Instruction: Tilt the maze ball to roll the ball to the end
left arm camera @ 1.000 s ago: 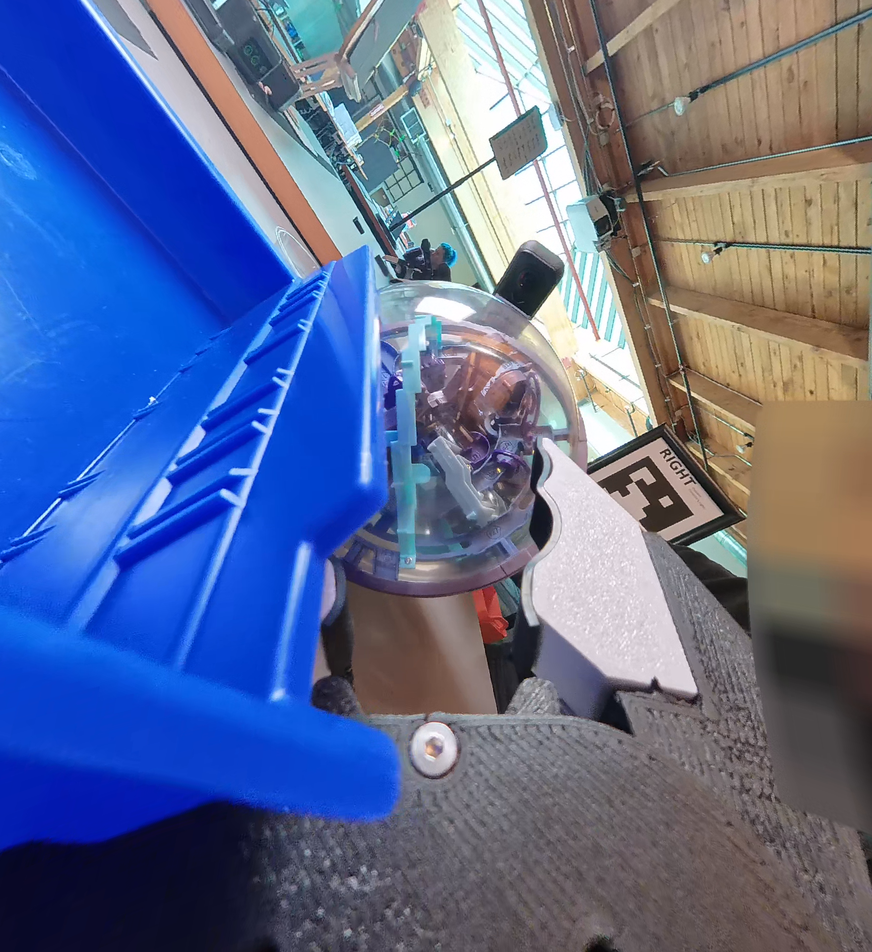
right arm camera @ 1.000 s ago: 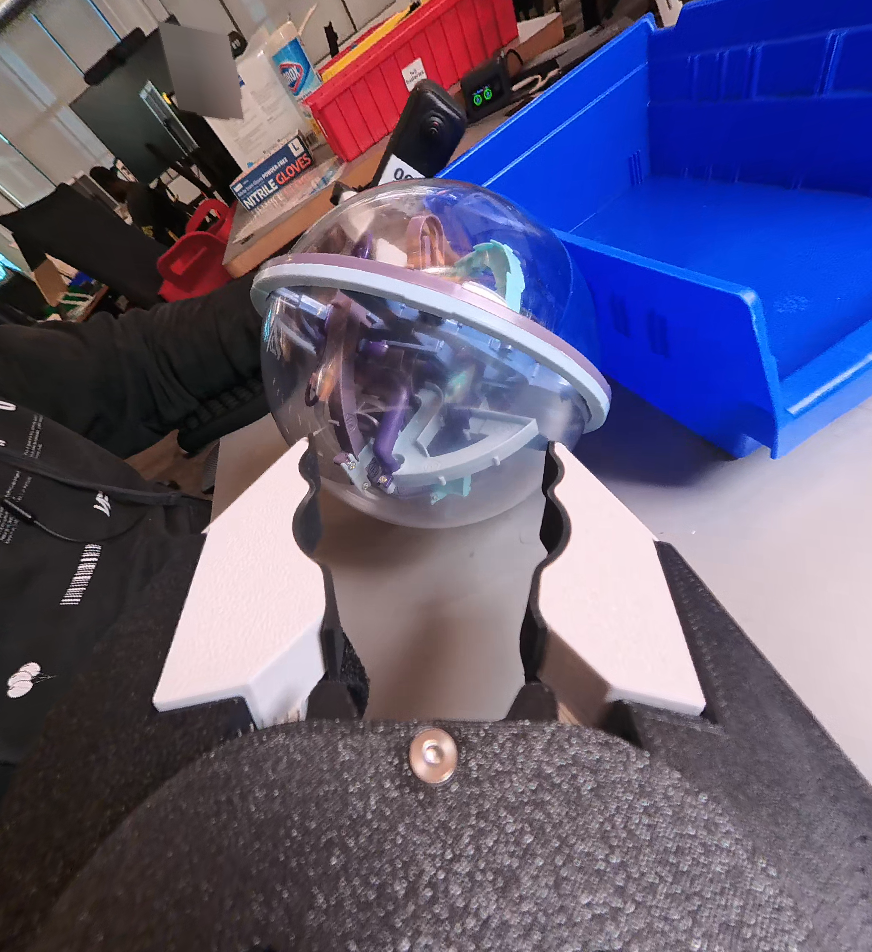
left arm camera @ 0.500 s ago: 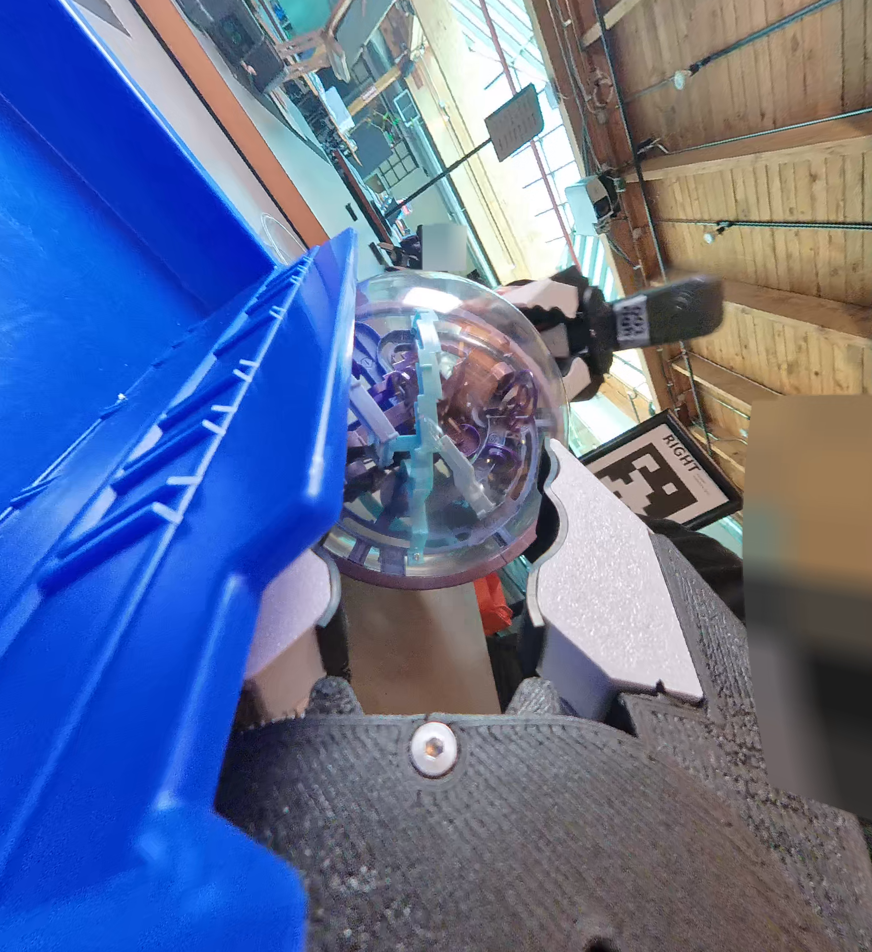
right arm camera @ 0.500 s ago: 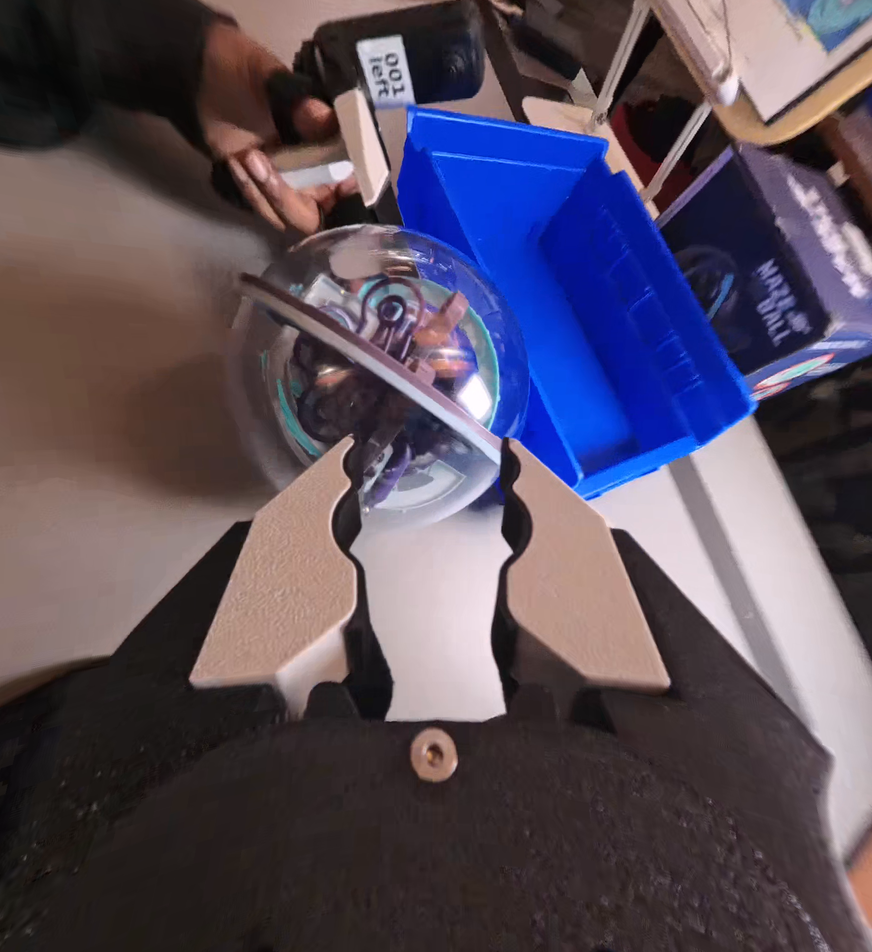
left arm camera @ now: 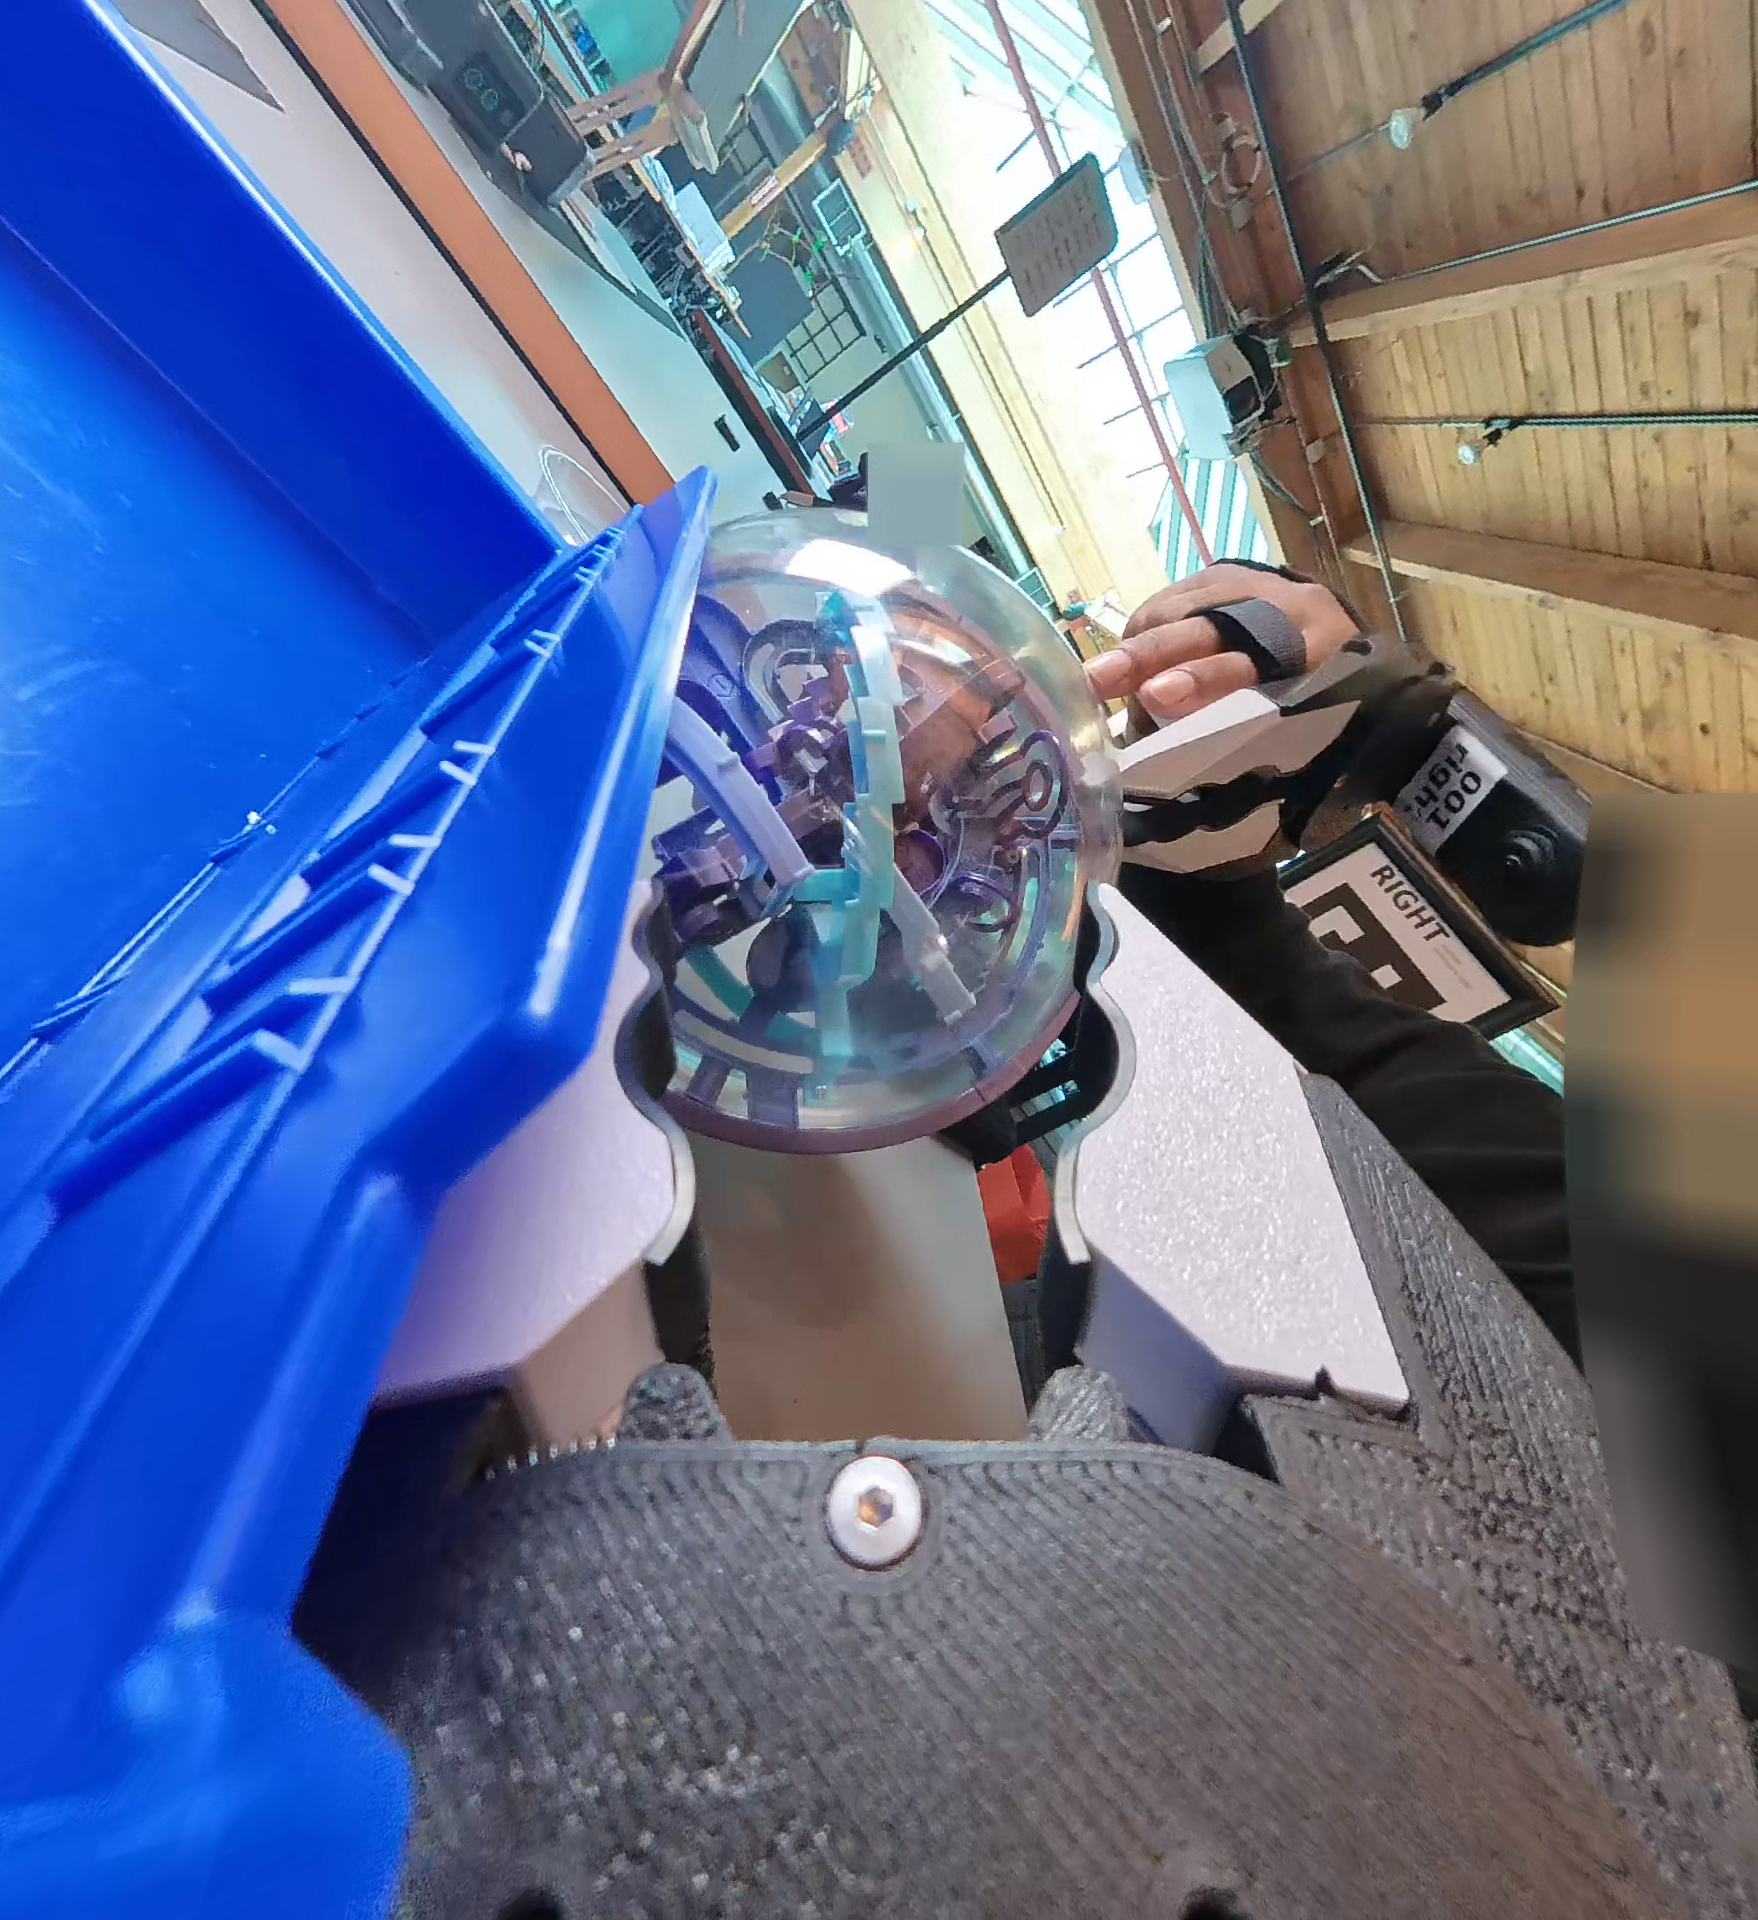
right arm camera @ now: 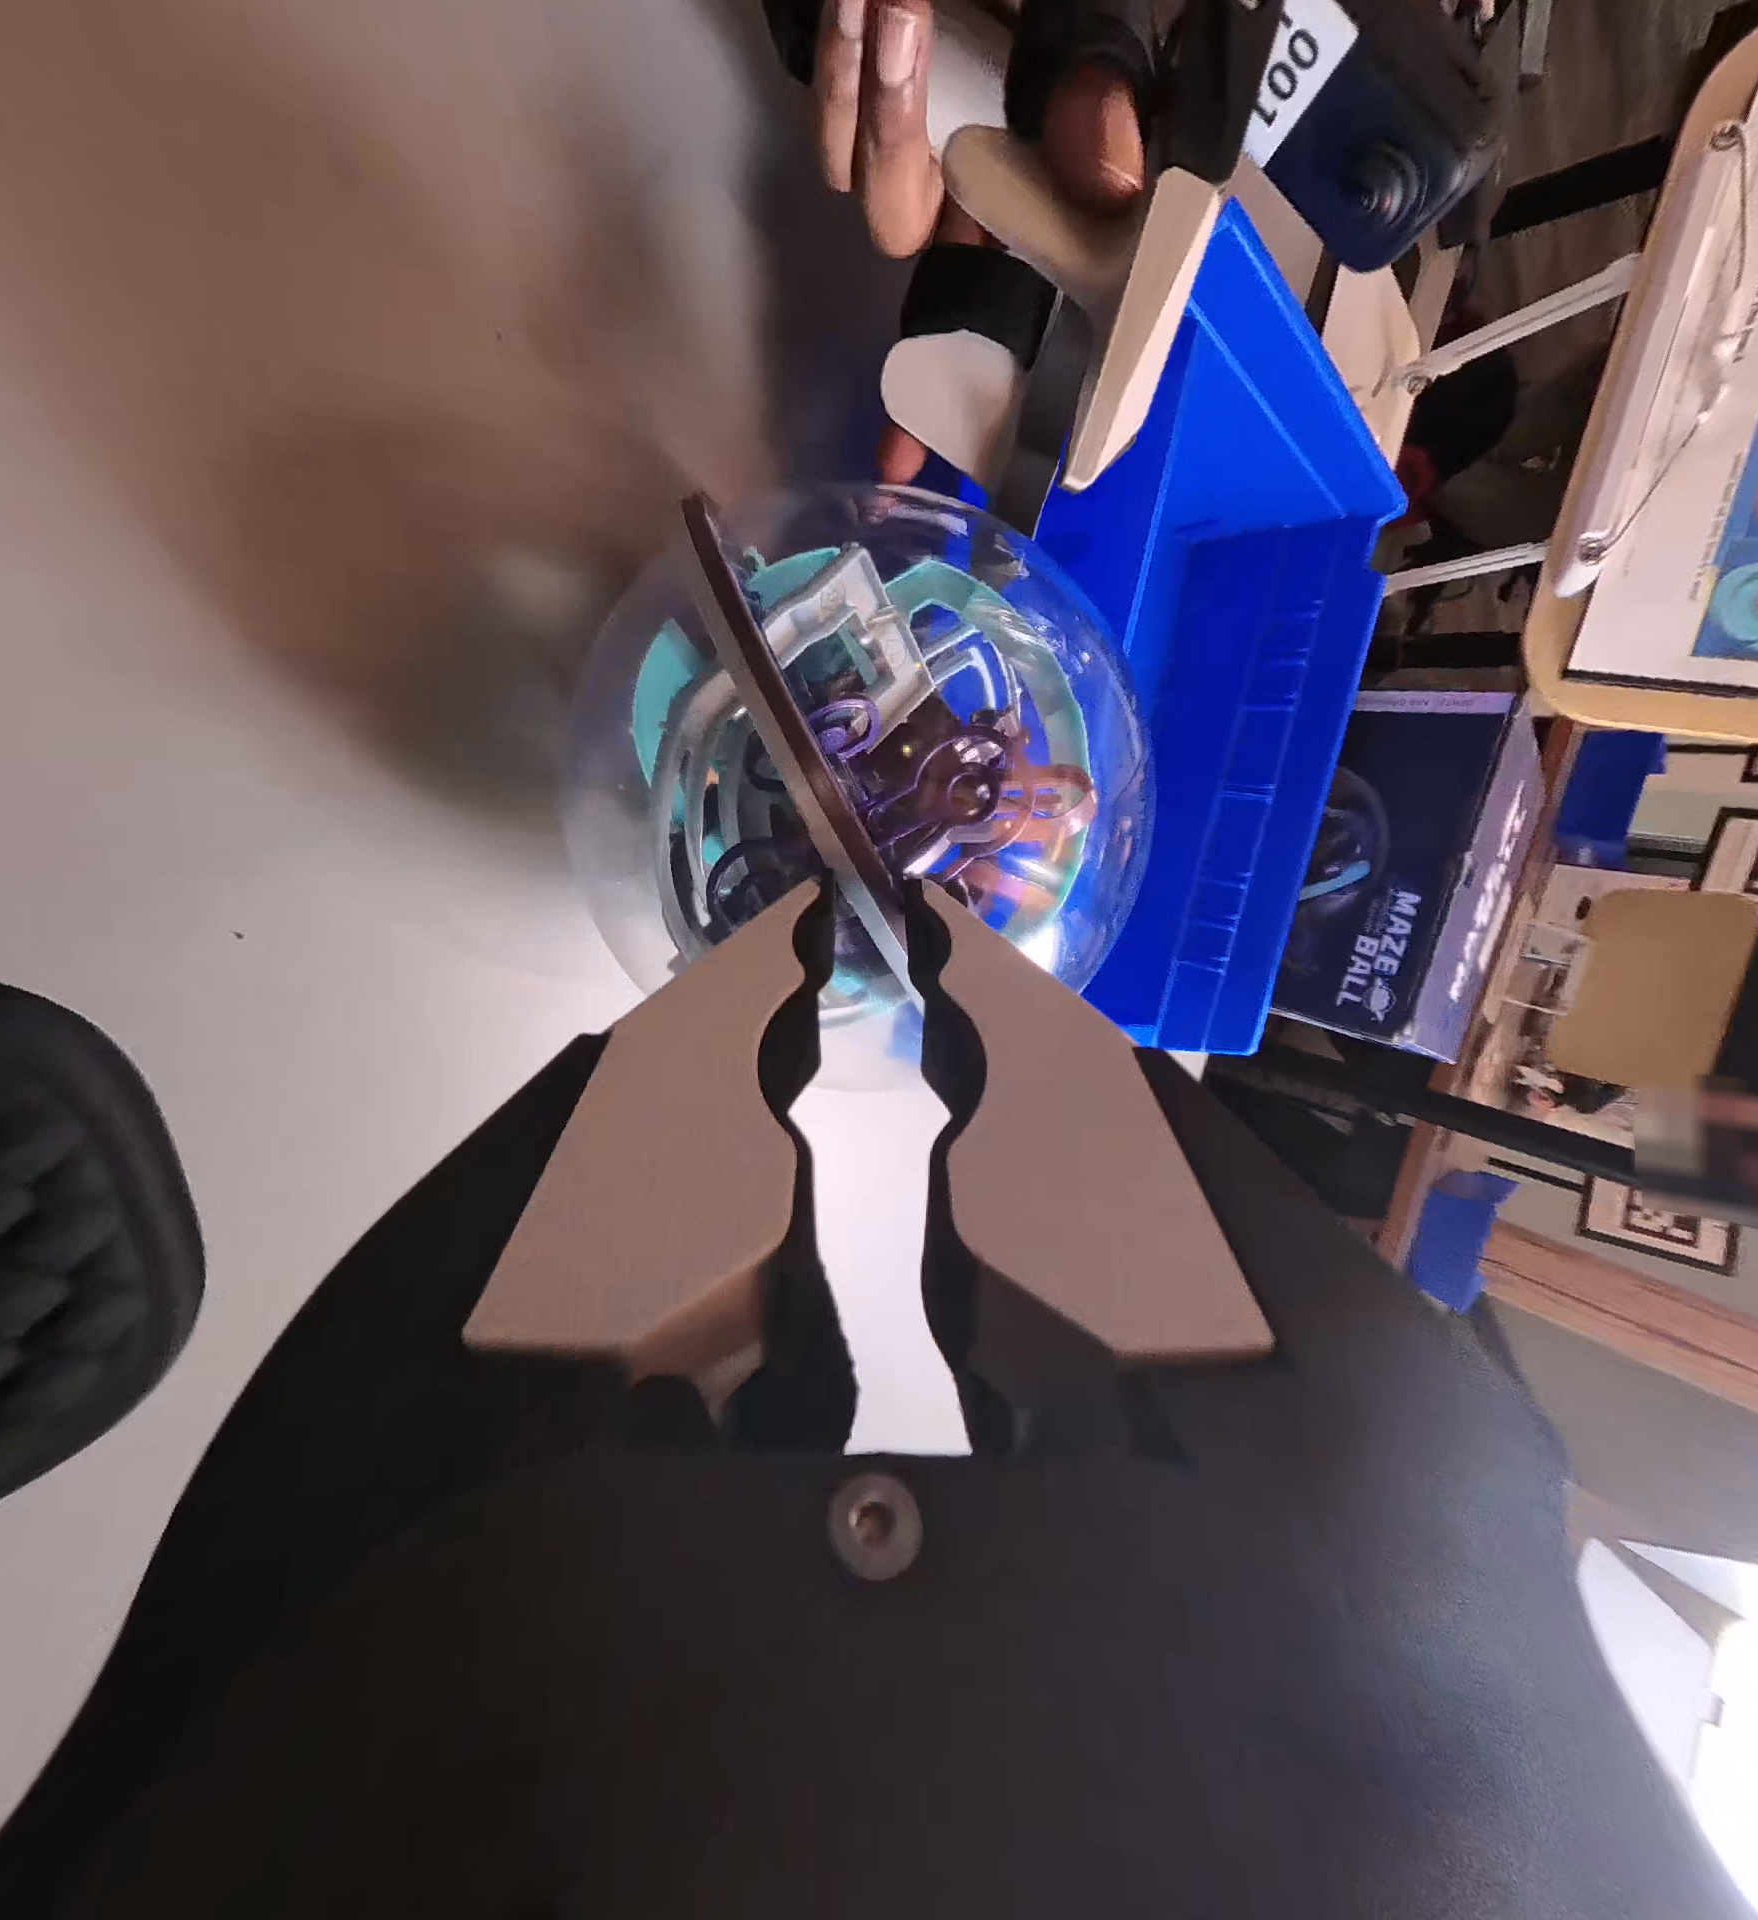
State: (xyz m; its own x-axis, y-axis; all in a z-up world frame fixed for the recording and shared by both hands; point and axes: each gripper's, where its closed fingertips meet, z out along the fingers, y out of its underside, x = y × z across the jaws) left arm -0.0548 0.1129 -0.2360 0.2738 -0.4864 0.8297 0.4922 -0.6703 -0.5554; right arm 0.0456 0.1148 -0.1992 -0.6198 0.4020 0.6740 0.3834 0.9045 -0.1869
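Observation:
The maze ball (left arm camera: 875, 831) is a clear sphere with purple, teal and grey tracks inside and a dark rim around its middle. It sits between the fingertips of my left gripper (left arm camera: 870, 966), which is shut on it; the left finger is partly hidden by the blue bin (left arm camera: 231, 727). In the right wrist view the maze ball (right arm camera: 854, 748) is above the pale table (right arm camera: 231, 727). My right gripper (right arm camera: 864, 904) is shut narrowly on the rim. The right gripper (left arm camera: 1124, 790) shows at the ball's right side, the left gripper (right arm camera: 1010, 457) at its far side. I cannot make out the small ball inside.
The blue bin (right arm camera: 1259, 623) stands right against the ball. Beyond it are a dark maze ball box (right arm camera: 1415, 914) and a clipboard with a printed sheet (right arm camera: 1706, 416). A black padded object (right arm camera: 2, 1247) lies at the table's left. A person's hand (right arm camera: 875, 104) holds the left gripper.
My right gripper has swung over the ball and closed from wide open around it to a narrow pinch on its rim. The ball has turned, and the left gripper keeps its hold.

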